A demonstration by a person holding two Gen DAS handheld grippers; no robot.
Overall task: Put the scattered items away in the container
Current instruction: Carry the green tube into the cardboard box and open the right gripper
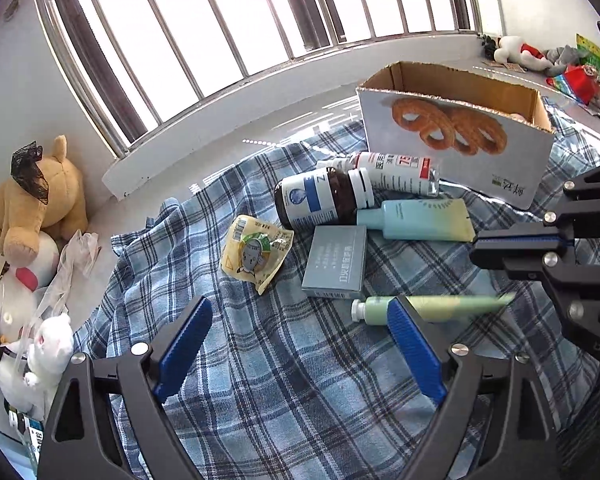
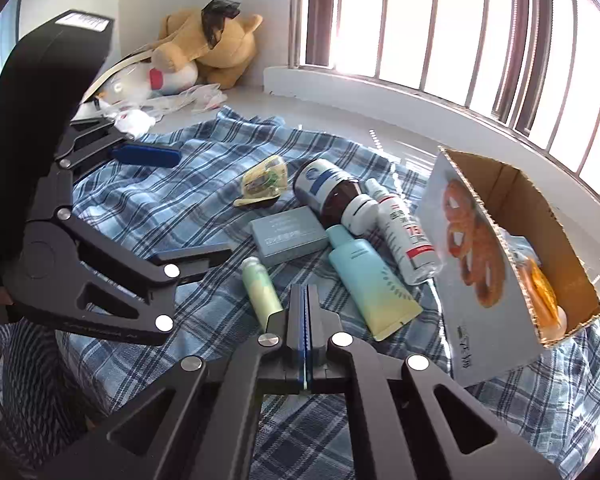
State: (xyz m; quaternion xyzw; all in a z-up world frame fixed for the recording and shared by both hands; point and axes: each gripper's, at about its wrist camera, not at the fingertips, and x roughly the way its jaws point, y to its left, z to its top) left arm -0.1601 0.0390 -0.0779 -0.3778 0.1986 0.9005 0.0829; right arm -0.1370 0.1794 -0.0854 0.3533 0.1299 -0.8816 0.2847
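Scattered items lie on a blue plaid cloth (image 1: 284, 360): a brown bottle (image 1: 320, 200), a white spray bottle (image 1: 396, 172), a teal-to-yellow tube (image 1: 420, 220), a grey box (image 1: 336, 262), a yellow snack packet (image 1: 254, 252) and a green tube (image 1: 440, 306). The cardboard box (image 1: 452, 136) stands behind them, with a few items inside in the right wrist view (image 2: 540, 288). My left gripper (image 1: 300, 312) is open and empty, above the cloth near the green tube's cap. My right gripper (image 2: 306, 292) is shut and empty, just beside the green tube (image 2: 260, 292).
Plush toys (image 1: 32, 208) and plastic bags (image 1: 76, 256) lie in the left corner. A barred window (image 1: 260, 20) and white sill run behind. More toys and packets (image 1: 560, 64) sit far right on the sill.
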